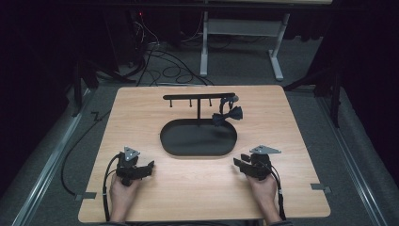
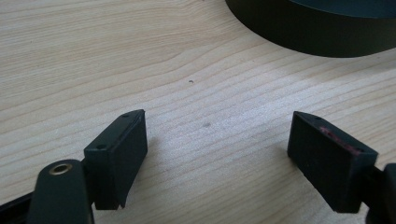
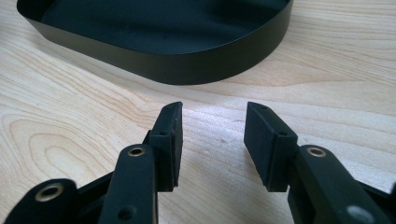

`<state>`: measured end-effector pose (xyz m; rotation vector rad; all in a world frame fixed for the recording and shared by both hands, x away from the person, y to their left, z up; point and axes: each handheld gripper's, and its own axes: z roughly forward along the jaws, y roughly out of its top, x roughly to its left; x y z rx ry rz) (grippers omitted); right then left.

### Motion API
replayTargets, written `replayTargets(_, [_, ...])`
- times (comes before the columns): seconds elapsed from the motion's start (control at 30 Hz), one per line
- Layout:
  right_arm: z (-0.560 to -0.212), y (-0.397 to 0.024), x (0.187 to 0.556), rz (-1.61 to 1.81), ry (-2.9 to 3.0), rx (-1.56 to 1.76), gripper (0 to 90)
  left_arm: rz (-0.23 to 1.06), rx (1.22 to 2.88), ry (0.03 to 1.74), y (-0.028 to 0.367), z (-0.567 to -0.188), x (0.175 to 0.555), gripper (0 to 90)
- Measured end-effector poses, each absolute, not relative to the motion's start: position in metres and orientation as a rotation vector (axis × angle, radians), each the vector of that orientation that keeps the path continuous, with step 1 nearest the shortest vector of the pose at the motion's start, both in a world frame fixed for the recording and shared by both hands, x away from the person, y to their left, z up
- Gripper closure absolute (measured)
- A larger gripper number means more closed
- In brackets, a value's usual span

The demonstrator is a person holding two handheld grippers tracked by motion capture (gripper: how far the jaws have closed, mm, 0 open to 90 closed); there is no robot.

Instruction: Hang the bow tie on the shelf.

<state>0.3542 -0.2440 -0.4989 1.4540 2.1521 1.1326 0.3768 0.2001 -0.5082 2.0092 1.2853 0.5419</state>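
Observation:
A black oval tray (image 1: 198, 140) lies at the middle of the wooden table (image 1: 141, 113), with a thin black T-shaped rack (image 1: 198, 97) rising from its far side. A dark bow-shaped piece (image 1: 227, 115) hangs at the rack's right end. My left gripper (image 1: 149, 168) rests low at the front left, held by a hand, jaws wide apart over bare wood (image 2: 217, 135). My right gripper (image 1: 238, 164) sits at the front right, jaws apart with nothing between them (image 3: 212, 135). The tray's wall (image 3: 187, 70) stands just beyond the right jaws, and its edge (image 2: 327, 37) lies past the left ones.
Beyond the table's far edge, cables (image 1: 164, 70) lie on the grey floor beside a white table frame (image 1: 244, 33). Metal rails (image 1: 51, 155) run along both sides of the table. Small grey clips (image 1: 320, 187) sit at the front corners.

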Motion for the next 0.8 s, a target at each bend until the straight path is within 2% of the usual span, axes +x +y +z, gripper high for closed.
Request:
replayTargets(0.27, [-0.502,-0.236,0.356,1.068,2.173,1.408,56.8,0.542,2.009,1.285,0.2,-0.508,0.377,20.5])
replayTargets(0.43, [-0.502,-0.228,0.355,1.0,2.191,1.343,50.5,0.541,2.011,1.284,0.2,-0.508,0.377,20.5])
replayTargets(0.8, [-0.503,-0.221,0.353,0.943,2.201,1.295,45.1,0.542,2.012,1.284,0.2,-0.508,0.377,20.5])
